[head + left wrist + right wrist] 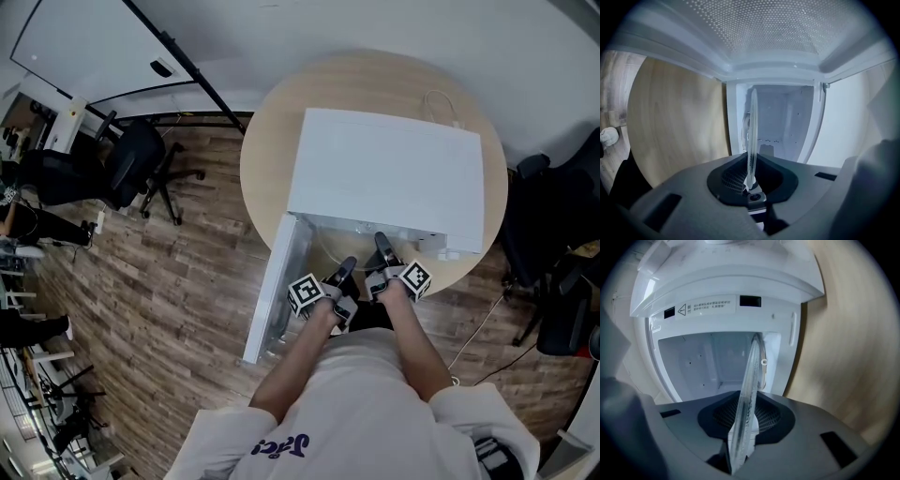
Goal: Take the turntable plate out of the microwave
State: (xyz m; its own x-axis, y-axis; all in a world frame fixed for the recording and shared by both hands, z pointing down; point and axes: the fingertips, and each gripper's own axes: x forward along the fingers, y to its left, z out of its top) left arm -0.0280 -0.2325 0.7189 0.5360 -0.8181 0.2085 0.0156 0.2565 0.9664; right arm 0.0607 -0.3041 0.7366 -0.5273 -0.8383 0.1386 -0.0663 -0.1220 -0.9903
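**Both grippers clamping the glass plate at the microwave's mouth**

The person is standing at a round wooden table (267, 141), reaching both grippers into the white microwave (384, 178), whose door (272, 291) is hanging open towards the lower left of the frame. The left gripper (349, 265) is holding its jaws narrow, pinching the rim of the clear turntable plate (753, 136), which is showing edge-on up the middle of the left gripper view. The right gripper (380, 239) is likewise closing its jaws on the plate's rim (here the glass is leaning slightly right). The plate is reaching from both grippers back into the oven cavity (708, 362). A black office chair (141, 164) is standing on the wooden floor at upper left.
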